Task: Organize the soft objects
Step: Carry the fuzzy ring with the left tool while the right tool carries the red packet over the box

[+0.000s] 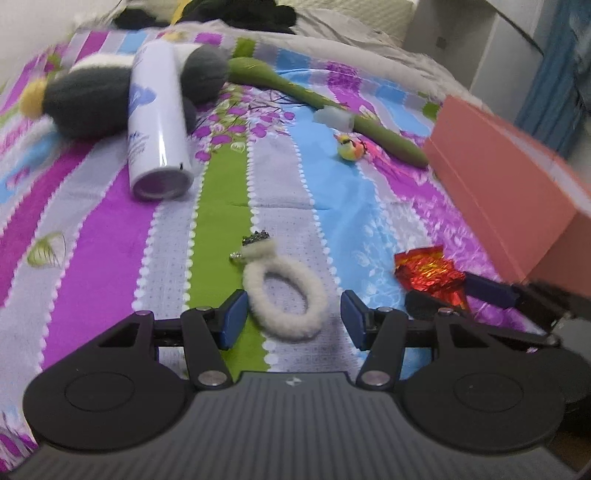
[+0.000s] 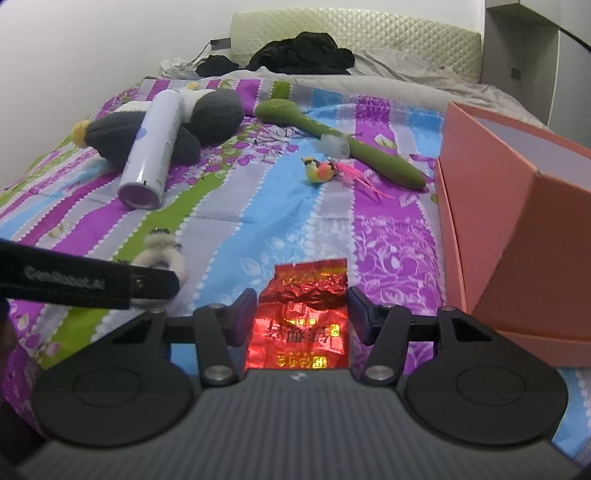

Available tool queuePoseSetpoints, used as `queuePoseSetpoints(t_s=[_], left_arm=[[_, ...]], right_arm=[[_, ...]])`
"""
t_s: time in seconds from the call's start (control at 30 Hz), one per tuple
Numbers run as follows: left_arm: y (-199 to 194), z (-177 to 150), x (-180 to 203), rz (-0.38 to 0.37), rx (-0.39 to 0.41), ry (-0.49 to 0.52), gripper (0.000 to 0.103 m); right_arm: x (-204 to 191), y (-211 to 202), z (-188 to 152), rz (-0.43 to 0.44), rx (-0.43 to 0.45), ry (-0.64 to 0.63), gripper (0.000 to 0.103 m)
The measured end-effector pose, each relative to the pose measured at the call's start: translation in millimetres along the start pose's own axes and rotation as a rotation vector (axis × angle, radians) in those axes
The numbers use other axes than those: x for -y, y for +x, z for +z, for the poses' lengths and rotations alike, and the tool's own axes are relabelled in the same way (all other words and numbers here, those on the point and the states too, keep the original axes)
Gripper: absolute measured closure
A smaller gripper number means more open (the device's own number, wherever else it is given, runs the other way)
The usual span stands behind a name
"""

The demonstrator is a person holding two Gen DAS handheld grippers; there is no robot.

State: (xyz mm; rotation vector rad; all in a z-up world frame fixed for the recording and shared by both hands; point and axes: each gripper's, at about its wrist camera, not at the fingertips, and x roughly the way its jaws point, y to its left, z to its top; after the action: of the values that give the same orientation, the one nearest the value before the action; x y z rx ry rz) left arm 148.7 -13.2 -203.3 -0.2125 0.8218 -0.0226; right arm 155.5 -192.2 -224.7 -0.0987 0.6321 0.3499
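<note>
Seen from the left wrist: left gripper [image 1: 291, 320] spread open around the near end of a fluffy white hair tie [image 1: 286, 297] lying flat on the striped bedspread [image 1: 92, 266], pads not pressing it; plush penguin [image 1: 92, 99], green plush stem [image 1: 332, 107] and toy bird [image 1: 350, 147] scattered beyond, nothing lifted. From the right wrist: right gripper [image 2: 303, 314] with jaws bracketing a red foil packet [image 2: 306, 314], contact impossible to tell, pink box [image 2: 517, 221] just beside and showing nothing inside. Sorting barely begun, by the look of it, with every soft piece left to gather.

Home bedroom: bed [image 2: 258, 206] (floral striped cover), padded headboard [image 2: 369, 33].
</note>
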Motion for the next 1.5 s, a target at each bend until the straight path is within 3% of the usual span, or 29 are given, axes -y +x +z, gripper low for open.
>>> queuePoseSetpoints(t_s=[0.13,0.23,0.3,0.4,0.67,1.03,1.5], left_arm=[[6.8,-4.6,13.5,0.058,0.008,0.106,0.05],[11.1,-8.6,22.0,0.103,0.017,0.18,0.066],[13.0,-9.8,23.9,0.126,0.023,0.194,0.079],[14.5,-7.3,19.7,0.131,0.024,0.169,0.086],[9.2,-1.2,11.4,0.113,0.007,0.099,0.089],[-15.6,24.7,9.9,0.057,-0.013,0.014,0.089],[-79.5,80.7,50.1,-0.054,0.045,0.04,0.089]], right_arm=[[-0.2,4.6,-2.5,-0.01,-0.023,-0.008,0.046],[-0.2,7.1,-2.7,-0.023,-0.023,-0.007,0.046],[-0.4,8.7,-2.8,-0.023,-0.02,-0.01,0.045],[-0.5,11.4,-1.8,-0.012,-0.009,-0.005,0.046],[-3.2,14.3,0.8,-0.019,-0.033,-0.025,0.047],[14.8,-8.3,15.4,-0.001,-0.039,0.069,0.047],[26.6,-81.3,81.9,0.011,0.051,0.091,0.047]])
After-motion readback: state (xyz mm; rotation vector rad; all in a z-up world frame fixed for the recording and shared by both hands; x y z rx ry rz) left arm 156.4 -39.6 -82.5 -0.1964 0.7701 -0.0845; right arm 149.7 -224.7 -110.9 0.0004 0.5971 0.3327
